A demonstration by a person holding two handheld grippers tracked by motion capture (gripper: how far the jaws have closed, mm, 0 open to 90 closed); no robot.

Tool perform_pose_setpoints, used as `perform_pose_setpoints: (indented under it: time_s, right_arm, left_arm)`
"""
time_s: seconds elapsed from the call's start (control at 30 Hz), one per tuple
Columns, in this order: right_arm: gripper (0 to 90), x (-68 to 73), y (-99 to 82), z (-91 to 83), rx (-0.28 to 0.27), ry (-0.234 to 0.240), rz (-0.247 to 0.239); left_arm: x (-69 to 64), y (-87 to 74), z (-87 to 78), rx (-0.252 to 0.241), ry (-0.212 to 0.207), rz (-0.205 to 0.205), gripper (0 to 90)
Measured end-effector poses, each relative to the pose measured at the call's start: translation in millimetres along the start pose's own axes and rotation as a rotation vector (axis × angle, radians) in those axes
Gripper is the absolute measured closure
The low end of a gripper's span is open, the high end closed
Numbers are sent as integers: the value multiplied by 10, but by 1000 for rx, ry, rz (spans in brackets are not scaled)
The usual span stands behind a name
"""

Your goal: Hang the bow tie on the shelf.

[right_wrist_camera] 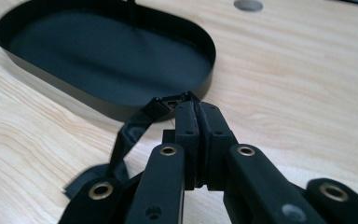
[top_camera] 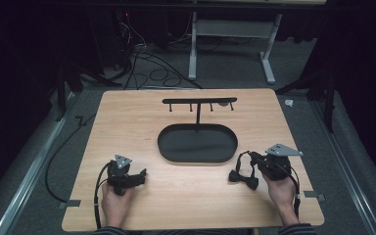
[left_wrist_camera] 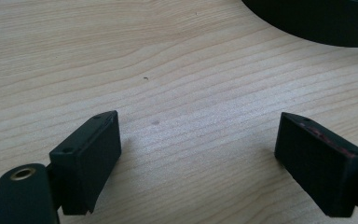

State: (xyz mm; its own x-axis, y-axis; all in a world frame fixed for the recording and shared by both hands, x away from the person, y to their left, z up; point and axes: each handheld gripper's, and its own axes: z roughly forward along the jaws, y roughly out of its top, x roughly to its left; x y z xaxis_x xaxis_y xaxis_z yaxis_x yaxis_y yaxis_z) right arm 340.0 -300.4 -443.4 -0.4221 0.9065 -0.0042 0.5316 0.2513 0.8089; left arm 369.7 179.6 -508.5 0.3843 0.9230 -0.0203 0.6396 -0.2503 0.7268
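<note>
A black bow tie hangs by its strap from my right gripper, low over the wooden table at the right front. In the right gripper view the jaws are pressed together on the strap's clasp end, my right gripper is shut, and the strap droops to the left. Just beyond lies the black oval tray, bare inside. My left gripper rests at the left front; in its own view my left gripper stands open over bare wood.
A black rack with several small hooks rises on a thin post from the back of the oval tray. A small round hole marks the tabletop near it. Cables and a white desk frame lie beyond the table's far edge.
</note>
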Motion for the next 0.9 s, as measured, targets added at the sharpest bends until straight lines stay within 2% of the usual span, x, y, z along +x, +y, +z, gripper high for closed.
perform_pose_setpoints:
  time_s: [0.17, 0.63, 0.9]
  right_arm:
    - [885, 73, 109, -91, -30, -1, -42]
    - [885, 193, 300, -209, -71, 22, -87]
    - [885, 252, 399, -195, -77, 44, -107]
  left_arm:
    - [0, 0, 0, 0, 0, 0, 149]
    - [0, 0, 0, 0, 0, 0, 148]
    - [1, 0, 0, 0, -1, -1, 149]
